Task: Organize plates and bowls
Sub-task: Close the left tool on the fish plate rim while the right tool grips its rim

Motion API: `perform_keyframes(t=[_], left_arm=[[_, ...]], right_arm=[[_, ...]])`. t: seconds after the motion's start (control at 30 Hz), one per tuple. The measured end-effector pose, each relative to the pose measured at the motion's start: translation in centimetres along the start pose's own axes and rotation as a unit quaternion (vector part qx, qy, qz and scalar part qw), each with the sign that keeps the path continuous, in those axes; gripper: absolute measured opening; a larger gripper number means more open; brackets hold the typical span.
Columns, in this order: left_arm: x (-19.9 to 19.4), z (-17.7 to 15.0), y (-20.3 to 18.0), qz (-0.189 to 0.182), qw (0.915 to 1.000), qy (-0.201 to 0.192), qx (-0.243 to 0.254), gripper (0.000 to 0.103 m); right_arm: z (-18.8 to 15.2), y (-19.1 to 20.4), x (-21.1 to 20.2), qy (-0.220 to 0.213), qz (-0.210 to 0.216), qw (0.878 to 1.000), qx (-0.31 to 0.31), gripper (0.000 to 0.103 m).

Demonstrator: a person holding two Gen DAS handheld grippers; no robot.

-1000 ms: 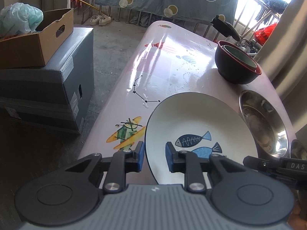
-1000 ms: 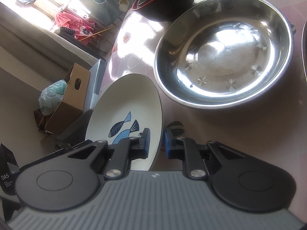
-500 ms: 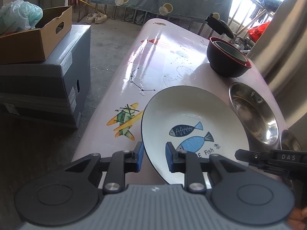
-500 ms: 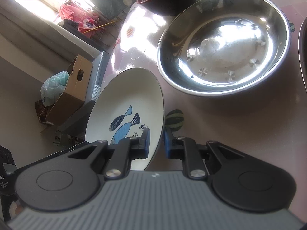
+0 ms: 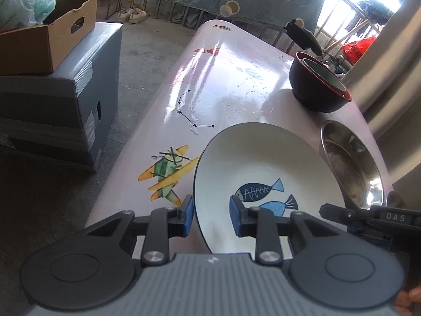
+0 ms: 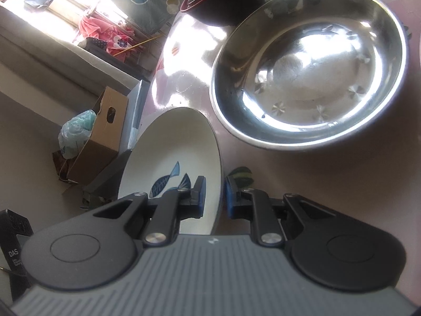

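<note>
Left wrist view: the left gripper (image 5: 212, 217) straddles the near rim of the plate (image 5: 263, 163), and its jaws are opening — a clear gap now shows between the blue pads and the rim, wider than half a second ago. The plate sits lower and flatter than it did then, near the table's (image 5: 226, 79) front edge, just beside the steel bowl (image 5: 352, 163). That reads as the left side letting go, with the plate set down or nearly so.

Right wrist view: the right gripper (image 6: 213, 194) has its jaws narrow around the plate's opposite rim, much as a second ago; whether the pads press on it I cannot tell.

Farther back stands a dark bowl (image 5: 319, 87) with a smaller one nested inside — a likely sign stacking is under way.

Glossy pink tabletop, printed with a cartoon plane and a constellation, glaring in sunlight. Beside it, a cardboard box (image 5: 50, 42) rests on a grey crate (image 5: 60, 105); concrete floor, a hanging sheet and railings behind.
</note>
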State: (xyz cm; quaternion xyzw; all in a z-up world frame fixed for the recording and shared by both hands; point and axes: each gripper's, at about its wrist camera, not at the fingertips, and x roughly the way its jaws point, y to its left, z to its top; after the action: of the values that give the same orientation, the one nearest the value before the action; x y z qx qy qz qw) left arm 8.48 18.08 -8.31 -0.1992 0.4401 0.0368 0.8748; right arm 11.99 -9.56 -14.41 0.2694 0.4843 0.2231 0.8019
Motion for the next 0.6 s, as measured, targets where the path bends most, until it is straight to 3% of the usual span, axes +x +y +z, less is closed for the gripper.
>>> perform_keyframes(t=[0.6], left_arm=[[-2.6,-2.6,0.6,-0.017,0.9998,0.012,-0.001,0.031]], right_arm=[[-1.7,-0.3,-1.3,0.033,0.006,0.999,-0.004,0.019]])
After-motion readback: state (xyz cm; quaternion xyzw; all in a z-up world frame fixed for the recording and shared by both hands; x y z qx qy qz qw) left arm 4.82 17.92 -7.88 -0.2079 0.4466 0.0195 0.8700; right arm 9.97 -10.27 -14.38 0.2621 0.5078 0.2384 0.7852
